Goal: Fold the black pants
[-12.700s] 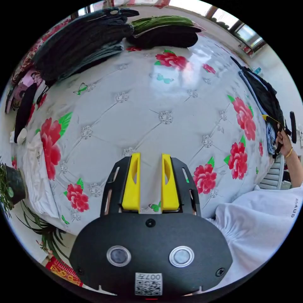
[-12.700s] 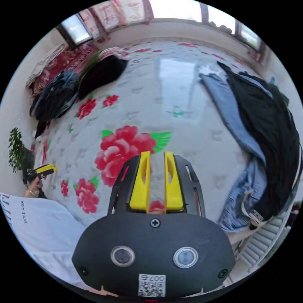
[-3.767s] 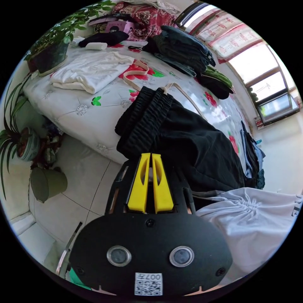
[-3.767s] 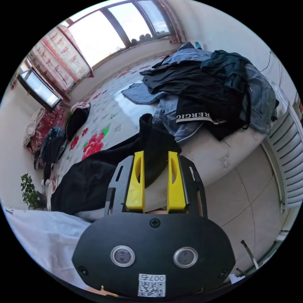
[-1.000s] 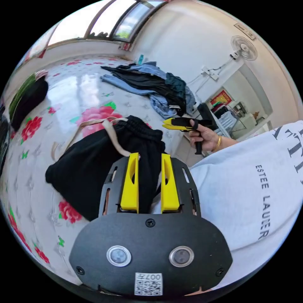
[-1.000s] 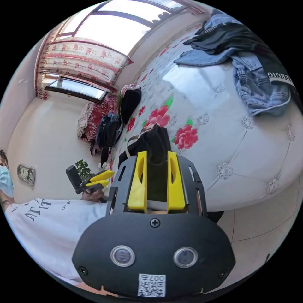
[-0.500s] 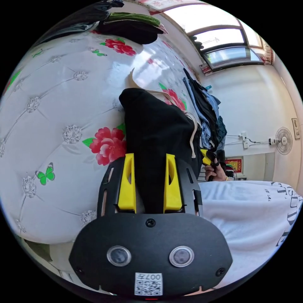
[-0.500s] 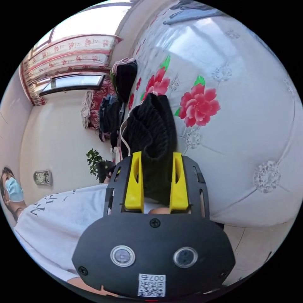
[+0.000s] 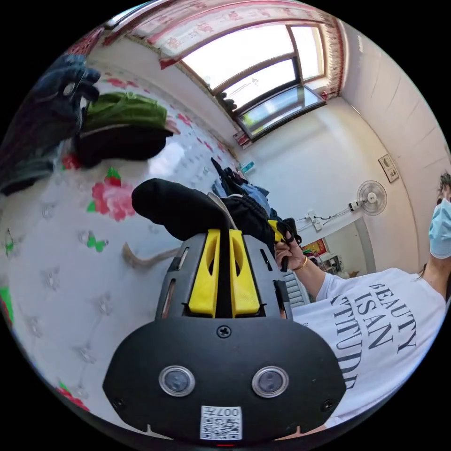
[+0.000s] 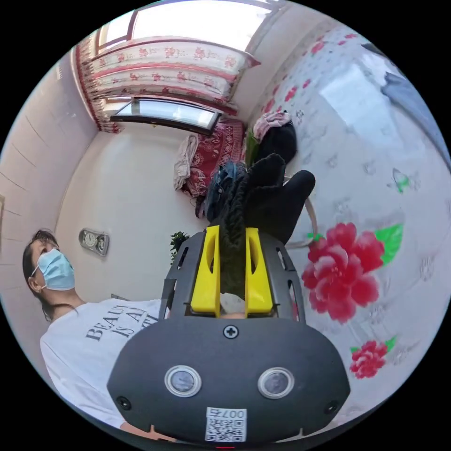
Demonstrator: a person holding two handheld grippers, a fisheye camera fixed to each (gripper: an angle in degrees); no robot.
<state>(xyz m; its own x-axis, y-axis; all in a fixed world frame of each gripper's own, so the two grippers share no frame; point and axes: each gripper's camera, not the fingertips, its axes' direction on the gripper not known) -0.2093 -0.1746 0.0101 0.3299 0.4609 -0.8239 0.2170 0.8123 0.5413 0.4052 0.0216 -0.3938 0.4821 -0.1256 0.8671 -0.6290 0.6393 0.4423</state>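
Both grippers clamp the folded black pants (image 9: 188, 211), lifted above the flowered bed (image 9: 56, 263): the left gripper (image 9: 223, 235) has its jaws closed on the fabric, and the right gripper (image 10: 232, 235) has its jaws pinching the ribbed waistband. A cream drawstring (image 9: 145, 257) dangles. Folded dark clothes (image 9: 117, 136) sit stacked behind; the person's hand (image 9: 291, 253) is close by the bundle.

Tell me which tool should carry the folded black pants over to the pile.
Probably neither alone. Left tool and right tool are each shut on the black pants; moving them together seems safest, since the bundle hangs between both.
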